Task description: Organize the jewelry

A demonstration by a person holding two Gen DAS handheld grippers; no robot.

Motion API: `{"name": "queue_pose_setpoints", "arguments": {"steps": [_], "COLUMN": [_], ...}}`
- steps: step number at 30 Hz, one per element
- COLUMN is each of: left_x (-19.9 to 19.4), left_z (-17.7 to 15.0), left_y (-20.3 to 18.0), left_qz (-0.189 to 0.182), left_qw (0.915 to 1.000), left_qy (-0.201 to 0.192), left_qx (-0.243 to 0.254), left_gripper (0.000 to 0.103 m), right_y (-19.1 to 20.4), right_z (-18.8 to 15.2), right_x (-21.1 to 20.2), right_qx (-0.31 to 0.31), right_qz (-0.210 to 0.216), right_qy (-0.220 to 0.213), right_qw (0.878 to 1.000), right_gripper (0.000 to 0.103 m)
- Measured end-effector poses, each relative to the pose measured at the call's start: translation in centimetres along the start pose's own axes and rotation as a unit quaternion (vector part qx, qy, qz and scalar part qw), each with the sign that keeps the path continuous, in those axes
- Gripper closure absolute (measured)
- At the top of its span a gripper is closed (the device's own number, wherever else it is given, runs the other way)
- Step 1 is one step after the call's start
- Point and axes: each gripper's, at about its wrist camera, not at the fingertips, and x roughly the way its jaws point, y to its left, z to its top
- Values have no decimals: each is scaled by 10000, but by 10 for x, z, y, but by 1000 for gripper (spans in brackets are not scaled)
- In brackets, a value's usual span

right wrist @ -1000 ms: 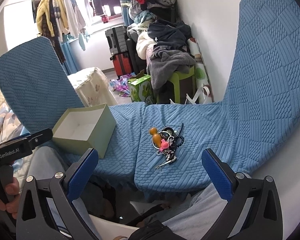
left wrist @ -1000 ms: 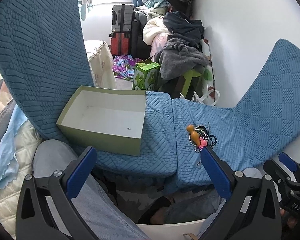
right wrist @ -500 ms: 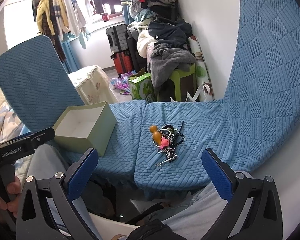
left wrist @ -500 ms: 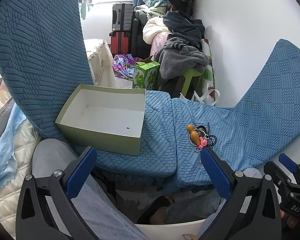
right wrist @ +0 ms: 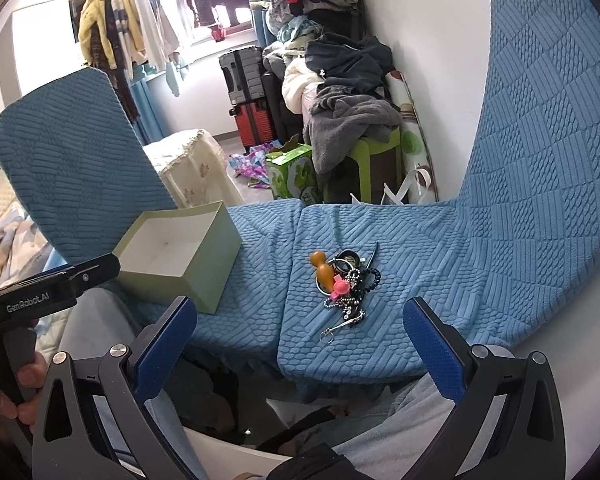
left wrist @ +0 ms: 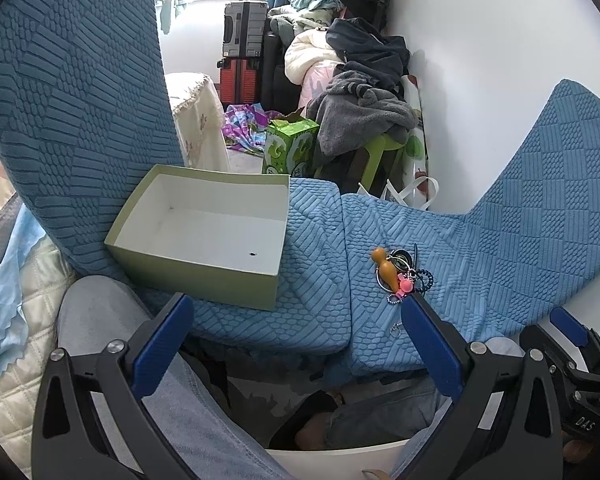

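Note:
A tangled heap of jewelry (right wrist: 345,278) lies on the blue quilted seat: an orange gourd-shaped charm, a pink piece, bead chains, metal rings. In the left wrist view the same heap (left wrist: 400,274) sits just beyond my right finger. An open pale-green box (left wrist: 204,236) with a white inside stands on the seat to the left; it also shows as the box (right wrist: 176,256) in the right wrist view. My left gripper (left wrist: 294,336) is open and empty, short of the box. My right gripper (right wrist: 300,338) is open and empty, short of the heap.
Blue quilted chair backs (left wrist: 72,92) rise at left and right (right wrist: 540,112). A person's knees in light trousers (left wrist: 100,320) lie under the grippers. Beyond the seat edge are a green carton (left wrist: 290,146), a clothes-covered stool (right wrist: 376,148), suitcases and a white wall.
Both views have shifted only slightly: the left gripper has edged a little toward the box. The heap and the box have not moved, and both grippers stay open.

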Motion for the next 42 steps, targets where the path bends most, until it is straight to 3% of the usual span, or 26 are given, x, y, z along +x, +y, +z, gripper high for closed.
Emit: {"name": "queue_pose_setpoints", "arguments": {"steps": [4, 9, 11, 16, 20, 23, 26, 31, 37, 42], "left_x": [8, 24, 33, 58, 81, 102, 126, 166, 215, 250], "left_z": [4, 11, 13, 20, 26, 30, 30, 25, 16, 12], "left_y": [-4, -9, -13, -22, -29, -34, -44, -63, -77, -84], "left_qz": [-40, -319, -341, -602, -899, -1324, -1522, -1819, -1903, -2065], "left_qw": [10000, 9995, 9994, 9980, 9955, 9904, 9866, 9791, 9740, 9655], "left_qy": [-27, 15, 39, 164, 285, 409, 579, 898, 1228, 1559], "left_qx": [-15, -64, -53, 12, 104, -2, 30, 115, 3, -283], "left_gripper": [0, 0, 0, 0, 1, 11, 26, 39, 50, 57], "right_y": [-5, -10, -12, -18, -25, -31, -42, -63, -79, -83], "right_z": [1, 1, 1, 0, 1, 3, 2, -9, -29, -28], "right_x": [9, 19, 24, 44, 68, 91, 121, 167, 210, 225], "right_qx": [60, 129, 129, 143, 80, 59, 181, 320, 451, 304], "right_qz": [45, 44, 32, -109, -204, -192, -144, 101, 458, 509], "right_qy": [63, -41, -77, -204, -423, -533, -314, 200, 858, 826], "right_qw": [10000, 9999, 9999, 9996, 9989, 9984, 9992, 9992, 9942, 9948], "right_gripper": [24, 29, 39, 47, 61, 65, 74, 75, 75, 75]}}
